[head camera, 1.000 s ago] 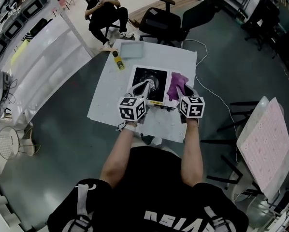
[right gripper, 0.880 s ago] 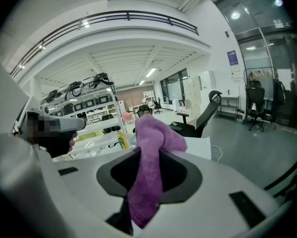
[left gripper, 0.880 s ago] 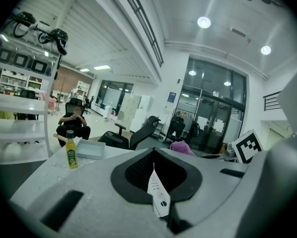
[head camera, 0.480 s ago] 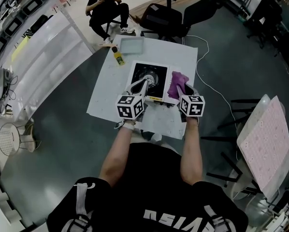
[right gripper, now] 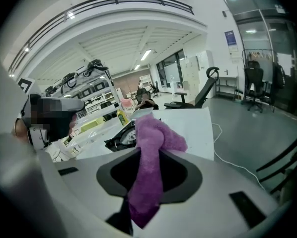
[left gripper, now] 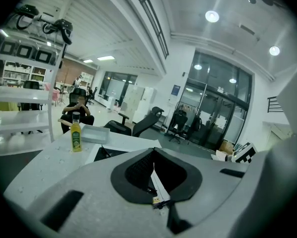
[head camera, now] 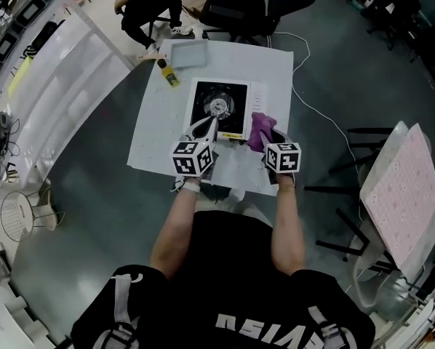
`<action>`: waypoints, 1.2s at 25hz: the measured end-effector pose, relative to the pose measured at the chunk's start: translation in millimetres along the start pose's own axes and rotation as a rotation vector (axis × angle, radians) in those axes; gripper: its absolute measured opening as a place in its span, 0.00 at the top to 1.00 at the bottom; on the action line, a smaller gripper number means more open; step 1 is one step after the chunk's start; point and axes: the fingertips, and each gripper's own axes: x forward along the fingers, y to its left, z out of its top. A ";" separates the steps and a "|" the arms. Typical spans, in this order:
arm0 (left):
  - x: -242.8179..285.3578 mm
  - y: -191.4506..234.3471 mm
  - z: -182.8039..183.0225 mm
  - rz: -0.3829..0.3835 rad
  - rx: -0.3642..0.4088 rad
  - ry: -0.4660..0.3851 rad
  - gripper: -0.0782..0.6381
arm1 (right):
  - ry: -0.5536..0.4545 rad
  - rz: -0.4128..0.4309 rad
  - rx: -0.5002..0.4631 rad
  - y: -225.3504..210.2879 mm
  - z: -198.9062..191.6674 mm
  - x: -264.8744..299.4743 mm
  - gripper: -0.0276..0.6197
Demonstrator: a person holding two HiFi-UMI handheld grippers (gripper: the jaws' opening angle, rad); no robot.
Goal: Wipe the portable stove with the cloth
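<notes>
Crumpled purple cloth just beside near-R corner of black-topped portable stove.

Bottle, tray behind stove on table

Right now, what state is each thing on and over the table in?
Left gripper: jaws together, nothing between them.
Right gripper: jaws shut on the purple cloth.
Cloth: bunched, clamped in those jaws.
Portable stove: flat on the table, nothing on its burner.
Yellow bottle: upright, capped.
Tray: flat on the table, looks empty.
</notes>
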 end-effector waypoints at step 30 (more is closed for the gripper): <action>-31.5 114.6 -27.0 -0.030 -0.014 0.113 0.88 | 0.152 -0.085 0.118 86.8 -86.6 78.5 0.80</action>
